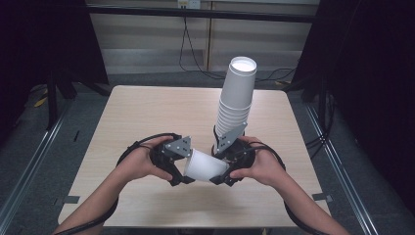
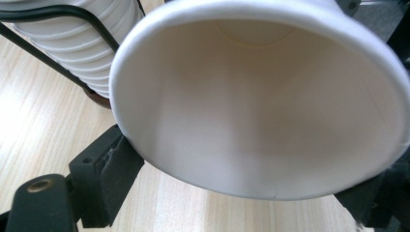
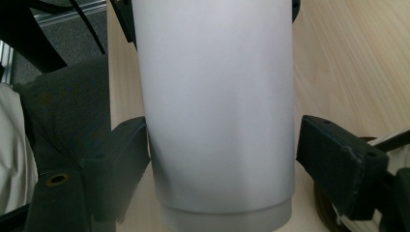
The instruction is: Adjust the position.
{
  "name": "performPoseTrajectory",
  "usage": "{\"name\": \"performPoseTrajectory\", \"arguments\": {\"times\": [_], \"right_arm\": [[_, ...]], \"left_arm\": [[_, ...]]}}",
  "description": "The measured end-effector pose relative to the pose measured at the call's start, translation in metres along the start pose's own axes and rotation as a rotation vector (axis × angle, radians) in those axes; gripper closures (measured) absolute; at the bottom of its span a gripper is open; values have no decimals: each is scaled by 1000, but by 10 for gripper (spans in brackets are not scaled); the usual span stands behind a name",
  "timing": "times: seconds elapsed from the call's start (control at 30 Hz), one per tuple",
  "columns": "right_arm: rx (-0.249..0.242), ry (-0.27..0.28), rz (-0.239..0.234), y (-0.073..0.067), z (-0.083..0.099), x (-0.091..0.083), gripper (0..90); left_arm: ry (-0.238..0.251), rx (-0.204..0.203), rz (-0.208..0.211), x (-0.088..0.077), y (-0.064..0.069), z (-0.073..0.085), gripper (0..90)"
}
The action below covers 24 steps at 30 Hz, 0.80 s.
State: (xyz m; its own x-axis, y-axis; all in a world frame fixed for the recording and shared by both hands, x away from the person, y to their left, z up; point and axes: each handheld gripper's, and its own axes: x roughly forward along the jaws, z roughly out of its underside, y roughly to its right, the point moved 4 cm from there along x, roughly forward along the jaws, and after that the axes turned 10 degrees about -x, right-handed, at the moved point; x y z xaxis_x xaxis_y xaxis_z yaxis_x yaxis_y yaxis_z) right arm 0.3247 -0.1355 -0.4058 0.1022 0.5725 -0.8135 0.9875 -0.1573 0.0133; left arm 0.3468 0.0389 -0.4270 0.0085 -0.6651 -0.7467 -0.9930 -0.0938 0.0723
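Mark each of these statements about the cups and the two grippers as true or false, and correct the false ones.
1. A single white paper cup lies sideways between the two grippers. True.
2. The left gripper clamps the cup at its rim end. True.
3. The right gripper squeezes the cup tight. False: a gap shows beside its right pad.
4. The stack of cups lies flat on the table. False: it stands, leaning.
5. The cup holds liquid. False: empty.

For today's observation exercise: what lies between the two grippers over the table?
A single white paper cup lies on its side between the left gripper and the right gripper, its open mouth toward the left one, as the high view shows.
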Motion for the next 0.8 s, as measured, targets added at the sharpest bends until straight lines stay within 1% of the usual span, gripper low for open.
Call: {"name": "performPoseTrajectory", "arguments": {"times": [0.03, 0.13, 0.17, 0.2, 0.23, 0.3, 0.33, 0.37, 0.4, 0.5, 0.53, 0.57, 0.6, 0.67, 0.7, 0.73, 0.77, 0.8], "right_arm": [[7, 5, -2, 0, -1, 0, 183], [30, -13, -15, -1, -3, 0, 194], [31, -21, -16, -1, -3, 0, 193], [23, -21, -12, 0, -3, 0, 191], [29, -18, -14, 1, -3, 0, 192], [31, -24, -11, 1, -3, -1, 191], [33, -30, -13, 1, -4, -2, 191], [40, -30, -20, 0, -5, -2, 189], [36, -30, -13, 1, -6, -3, 188], [40, -41, -15, 1, -9, -2, 181], [26, -29, -16, 2, -10, 0, 181], [37, -50, -29, 0, -10, 0, 180], [29, -48, -30, 1, -11, 2, 180], [28, -55, -35, 0, -12, 5, 180], [26, -60, -44, 0, -13, 7, 181], [23, -64, -50, 0, -13, 8, 181], [32, -73, -50, -1, -14, 10, 181], [22, -77, -54, 0, -14, 12, 181]], "left_arm": [[-2, 3, 1, 1, 0, 0, 133], [-5, -7, -1, 2, 0, 1, 133], [-15, -6, -2, 1, 0, 1, 134], [-15, -4, 0, 1, 0, 2, 134], [-19, -4, 6, 1, 0, 2, 135], [-19, -4, -2, 3, 1, 3, 135], [-27, -8, 2, 3, 1, 3, 135], [-25, -10, -3, 4, 1, 3, 135], [-27, -13, 0, 4, 1, 3, 135], [-34, -9, -2, 6, 1, 2, 135], [-36, -6, 3, 7, 2, 2, 135], [-43, 1, 0, 8, 2, 1, 135], [-44, 1, -1, 8, 3, 1, 135], [-50, 5, 2, 10, 3, 0, 134], [-53, 6, -3, 11, 4, 0, 134], [-66, 12, 3, 12, 4, 0, 134], [-64, 15, -1, 13, 5, -1, 134], [-64, 15, 1, 13, 5, -1, 134]]}}
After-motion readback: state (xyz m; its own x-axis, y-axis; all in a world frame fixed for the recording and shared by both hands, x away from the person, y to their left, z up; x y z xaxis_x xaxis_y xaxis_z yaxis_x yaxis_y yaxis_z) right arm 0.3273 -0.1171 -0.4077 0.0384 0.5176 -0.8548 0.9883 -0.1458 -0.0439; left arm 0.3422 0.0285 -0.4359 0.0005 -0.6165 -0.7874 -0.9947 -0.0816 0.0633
